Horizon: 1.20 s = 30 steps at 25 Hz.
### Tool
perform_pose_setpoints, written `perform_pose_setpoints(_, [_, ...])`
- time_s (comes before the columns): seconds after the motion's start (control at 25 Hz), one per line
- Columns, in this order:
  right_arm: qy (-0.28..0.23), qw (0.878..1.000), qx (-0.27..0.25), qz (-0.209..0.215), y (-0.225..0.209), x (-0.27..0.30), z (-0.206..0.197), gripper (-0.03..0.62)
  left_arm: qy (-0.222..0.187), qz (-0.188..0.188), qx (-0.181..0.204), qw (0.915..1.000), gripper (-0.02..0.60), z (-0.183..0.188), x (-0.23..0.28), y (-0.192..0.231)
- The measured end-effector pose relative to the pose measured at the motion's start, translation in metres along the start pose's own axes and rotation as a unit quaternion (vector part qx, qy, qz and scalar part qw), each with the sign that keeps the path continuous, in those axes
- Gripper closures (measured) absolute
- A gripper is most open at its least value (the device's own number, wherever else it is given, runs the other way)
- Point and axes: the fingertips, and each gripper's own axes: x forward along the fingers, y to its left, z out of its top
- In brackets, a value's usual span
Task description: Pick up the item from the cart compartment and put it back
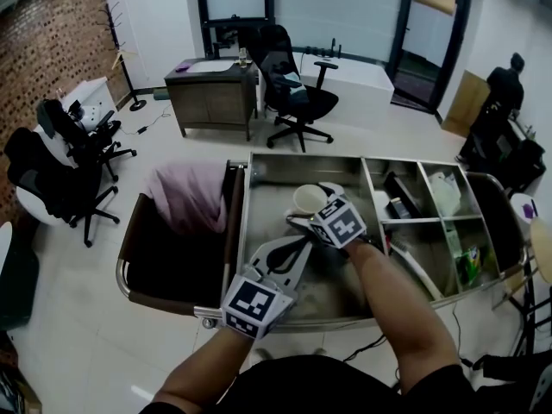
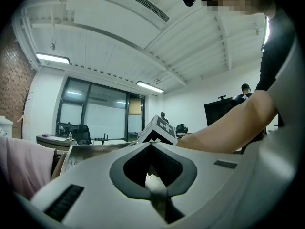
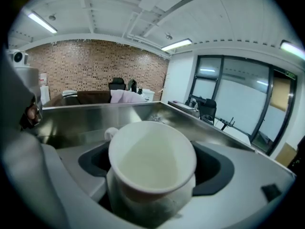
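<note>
Plainly, the white cup [image 3: 151,161] sits in the large steel compartment [image 1: 259,198] of the cart [image 1: 244,257], toward its far wall, mouth open to the camera and its handle showing at the rim's far left. The right gripper [image 1: 307,209] reaches down over it with its jaws spread wide. The cup stands between them, and dark pad shows on either side of it, so the jaws do not press on it. The left gripper [image 1: 291,248] lies level at the near side of the same compartment, just beside the right forearm. Its jaws meet at the tips, with nothing between them except the diamond-shaped gap of their own pads. Left of the cart hangs a brown bag [image 1: 142,248] with pink cloth [image 1: 190,195] in it. The smaller compartments [image 1: 414,231] on the right hold assorted items, too small to name.
</note>
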Motion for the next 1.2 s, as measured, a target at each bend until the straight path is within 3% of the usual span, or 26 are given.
perform_pose_setpoints(0.28, [-0.006,0.999,0.041,0.016,0.001,0.011,-0.002,0.106,-0.001,-0.001,-0.001,1.0000,0.581,0.000,0.001,0.001])
perform_pose_setpoints(0.6, [-0.002,1.000,0.024,-0.007,0.000,0.005,0.003,0.118,-0.001,0.000,-0.002,1.0000,0.581,0.000,0.002,0.000])
perform_pose_setpoints(0.8, [-0.021,0.996,0.090,-0.019,-0.011,-0.010,0.007,0.118,0.002,0.000,0.000,1.0000,0.581,-0.001,0.001,0.001])
perform_pose_setpoints(1.2, [-0.139,0.974,0.177,-0.028,-0.021,-0.088,0.046,0.118,0.000,0.006,-0.001,1.0000,0.581,0.001,-0.001,0.003])
